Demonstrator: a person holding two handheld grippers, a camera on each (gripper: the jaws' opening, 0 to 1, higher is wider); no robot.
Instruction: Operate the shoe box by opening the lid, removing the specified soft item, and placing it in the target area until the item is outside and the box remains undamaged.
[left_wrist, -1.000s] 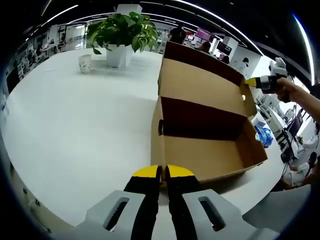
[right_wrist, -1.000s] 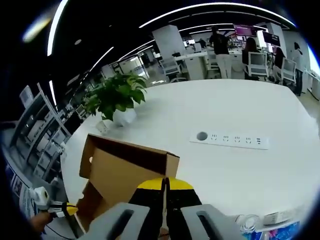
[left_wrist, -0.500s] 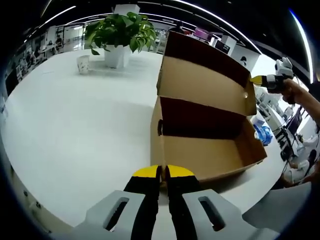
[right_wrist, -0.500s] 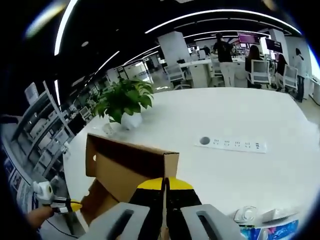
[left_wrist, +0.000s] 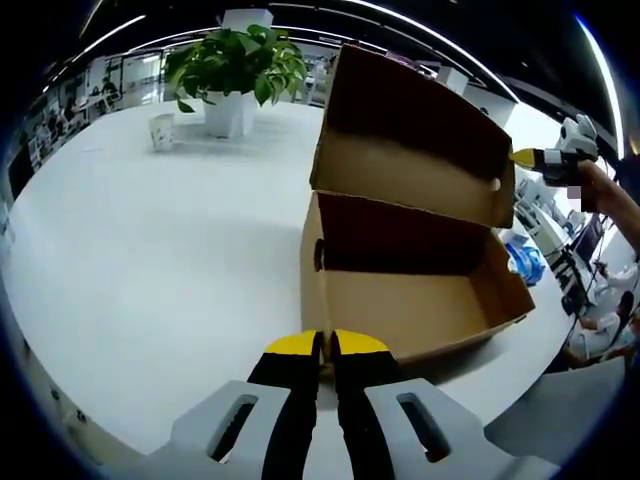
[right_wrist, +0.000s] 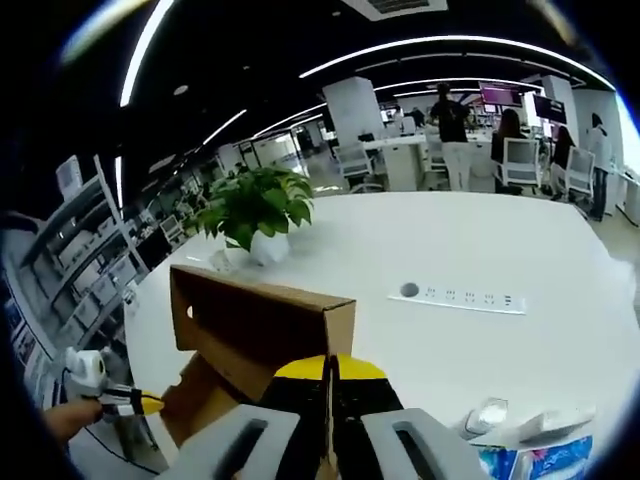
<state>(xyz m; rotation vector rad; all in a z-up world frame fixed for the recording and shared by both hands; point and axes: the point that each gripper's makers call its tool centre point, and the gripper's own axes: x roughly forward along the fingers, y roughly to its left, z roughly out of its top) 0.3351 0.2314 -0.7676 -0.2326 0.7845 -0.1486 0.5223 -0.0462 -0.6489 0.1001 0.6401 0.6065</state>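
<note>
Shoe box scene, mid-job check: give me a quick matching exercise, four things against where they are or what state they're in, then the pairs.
Things:
1. shoe box lid
2. potted plant
3. power strip
4. left hand-held gripper

Places or states:
A. flat on the white table, past the box in the right gripper view
B. shut on the near wall of the box
C. raised up, edge pinched by the right hand-held gripper
D. standing at the far side of the table, next to a small cup

Pairs: 1-C, 2-D, 3-A, 4-B
</note>
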